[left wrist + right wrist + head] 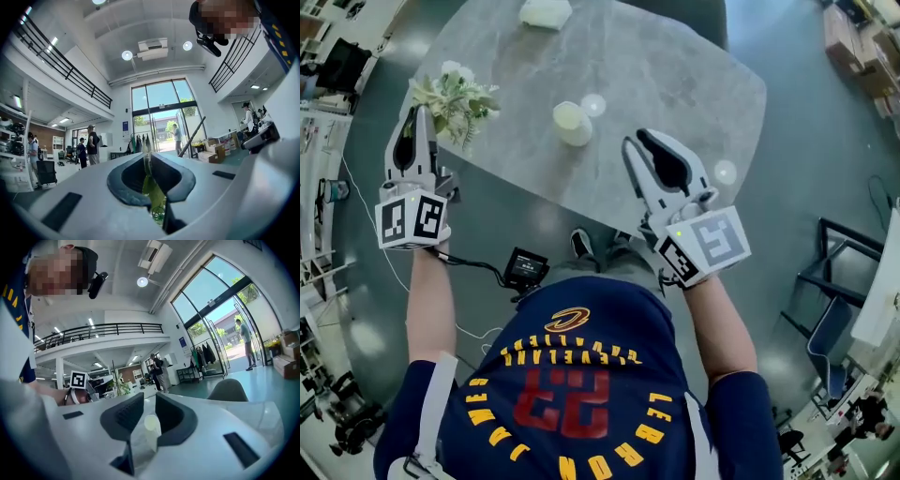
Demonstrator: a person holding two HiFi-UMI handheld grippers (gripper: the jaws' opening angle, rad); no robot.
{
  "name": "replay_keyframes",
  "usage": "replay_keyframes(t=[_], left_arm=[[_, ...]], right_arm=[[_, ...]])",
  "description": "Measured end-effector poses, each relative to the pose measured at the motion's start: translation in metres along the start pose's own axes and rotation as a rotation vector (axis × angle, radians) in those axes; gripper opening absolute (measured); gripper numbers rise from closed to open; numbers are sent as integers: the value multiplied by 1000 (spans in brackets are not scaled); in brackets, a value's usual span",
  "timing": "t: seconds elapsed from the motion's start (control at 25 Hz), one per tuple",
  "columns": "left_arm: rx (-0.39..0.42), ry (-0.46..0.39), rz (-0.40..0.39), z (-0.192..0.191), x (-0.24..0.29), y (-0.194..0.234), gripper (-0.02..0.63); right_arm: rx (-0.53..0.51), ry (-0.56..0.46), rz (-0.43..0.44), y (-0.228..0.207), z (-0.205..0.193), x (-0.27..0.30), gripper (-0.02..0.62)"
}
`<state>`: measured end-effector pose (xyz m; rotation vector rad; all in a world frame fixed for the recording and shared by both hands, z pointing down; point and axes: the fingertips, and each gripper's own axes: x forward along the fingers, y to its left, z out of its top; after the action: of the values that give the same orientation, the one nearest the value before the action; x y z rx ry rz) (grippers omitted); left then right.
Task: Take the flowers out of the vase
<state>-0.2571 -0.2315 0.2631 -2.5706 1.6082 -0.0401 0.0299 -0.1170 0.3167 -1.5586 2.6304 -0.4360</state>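
Note:
A bunch of white and green flowers hangs clear of the vase at the table's left edge. My left gripper is shut on its stems. In the left gripper view the green stems sit pinched between the jaws of the left gripper. The cream vase stands upright and alone on the grey table. My right gripper hovers to the right of the vase, apart from it, its jaws a narrow gap wide and empty. Past the right gripper the vase shows on the table.
A white crumpled object lies at the table's far edge. Below the near edge are the person's shoe and a black device with a cable on the floor. A dark chair frame stands at the right.

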Motion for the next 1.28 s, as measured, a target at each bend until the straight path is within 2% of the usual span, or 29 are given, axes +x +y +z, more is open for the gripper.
replay_keyframes(t=[0.16, 0.56, 1.28], left_arm=[[-12, -21, 4, -3, -5, 6, 23], [-33, -27, 30, -16, -30, 13, 23], [-39, -28, 27, -14, -34, 13, 23]], right_arm=[[-43, -13, -34, 5, 11, -8, 55], [-96, -28, 17, 42, 13, -6, 43], [-95, -18, 28, 49, 12, -2, 43]])
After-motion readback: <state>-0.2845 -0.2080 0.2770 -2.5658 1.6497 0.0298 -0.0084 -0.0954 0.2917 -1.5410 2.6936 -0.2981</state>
